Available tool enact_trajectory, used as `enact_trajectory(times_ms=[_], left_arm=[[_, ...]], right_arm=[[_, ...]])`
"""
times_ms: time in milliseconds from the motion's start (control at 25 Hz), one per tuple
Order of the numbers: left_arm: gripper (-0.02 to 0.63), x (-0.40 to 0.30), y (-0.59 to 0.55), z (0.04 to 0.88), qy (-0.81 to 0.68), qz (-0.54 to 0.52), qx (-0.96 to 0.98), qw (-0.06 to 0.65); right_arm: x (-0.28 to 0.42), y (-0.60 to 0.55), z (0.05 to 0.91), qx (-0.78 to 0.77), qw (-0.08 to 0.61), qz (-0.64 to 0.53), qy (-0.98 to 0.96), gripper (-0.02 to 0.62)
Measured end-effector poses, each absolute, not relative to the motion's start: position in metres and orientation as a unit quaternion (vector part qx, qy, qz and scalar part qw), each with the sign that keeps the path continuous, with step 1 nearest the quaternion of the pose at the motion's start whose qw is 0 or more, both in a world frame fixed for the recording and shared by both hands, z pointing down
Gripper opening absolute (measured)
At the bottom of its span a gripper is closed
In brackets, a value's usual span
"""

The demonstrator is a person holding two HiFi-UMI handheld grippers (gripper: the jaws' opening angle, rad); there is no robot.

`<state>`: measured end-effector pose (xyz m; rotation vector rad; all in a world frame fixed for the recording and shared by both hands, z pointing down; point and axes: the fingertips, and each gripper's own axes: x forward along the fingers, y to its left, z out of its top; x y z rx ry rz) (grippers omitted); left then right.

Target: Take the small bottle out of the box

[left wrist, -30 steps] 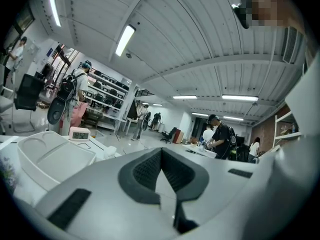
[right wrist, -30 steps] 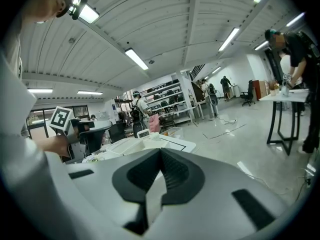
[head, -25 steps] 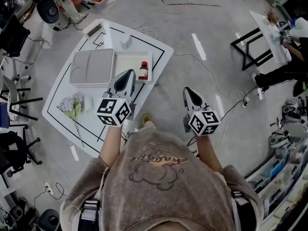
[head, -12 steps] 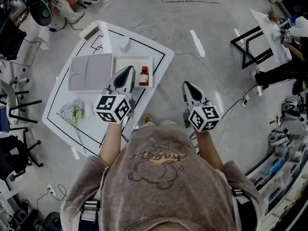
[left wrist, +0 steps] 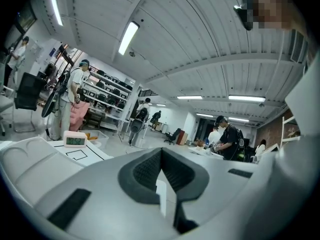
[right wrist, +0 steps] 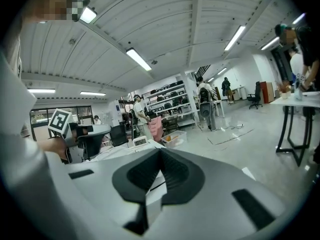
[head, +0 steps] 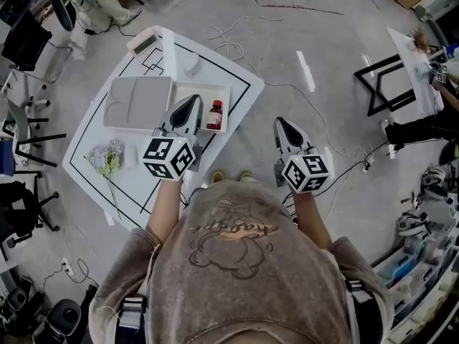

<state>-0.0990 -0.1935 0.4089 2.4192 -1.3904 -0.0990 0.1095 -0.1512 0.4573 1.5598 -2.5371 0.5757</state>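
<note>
Left tool (head: 190, 106) and right tool (head: 282, 124) pressed together, empty: spread one before straddling the small bottle (head: 214, 115) in the box (head: 192, 92).

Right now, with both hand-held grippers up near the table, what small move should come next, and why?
Probably open the left hand-held gripper. Its jaws are shut and empty, and it is the one closest to the small bottle, which sits in the open box just beside its tip. The right hand-held gripper, also shut, hangs off the table, over the floor.
</note>
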Motion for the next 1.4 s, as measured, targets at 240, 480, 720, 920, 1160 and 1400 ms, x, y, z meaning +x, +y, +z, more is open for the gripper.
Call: enact_trajectory(times_ms=[240,480,720,920,1160,1400], left_arm=[[0.008,-0.1,-0.193,0.407,-0.51,-0.034,0.842,0.173],[0.008,-0.102,-0.195,0.409,-0.527,-0.04,0.833,0.166],[0.008,-0.101,-0.197,0.405,-0.534,-0.041,0.83,0.156],[0.033,-0.103,-0.2,0.403,-0.539,-0.041,0.828,0.151],[0.124,-0.105,-0.204,0.405,-0.538,-0.039,0.827,0.158],[0.212,-0.104,-0.205,0.411,-0.526,-0.03,0.832,0.171]], right_arm=[[0.11,-0.167,0.457,0.49,0.054,0.189,-0.85,-0.005],[0.105,-0.175,0.46,0.471,0.053,0.184,-0.861,-0.005],[0.105,-0.184,0.455,0.464,0.047,0.18,-0.866,-0.005],[0.103,-0.185,0.456,0.46,0.047,0.182,-0.868,-0.005],[0.11,-0.184,0.463,0.463,0.052,0.189,-0.865,-0.005],[0.11,-0.181,0.467,0.461,0.055,0.195,-0.864,-0.005]])
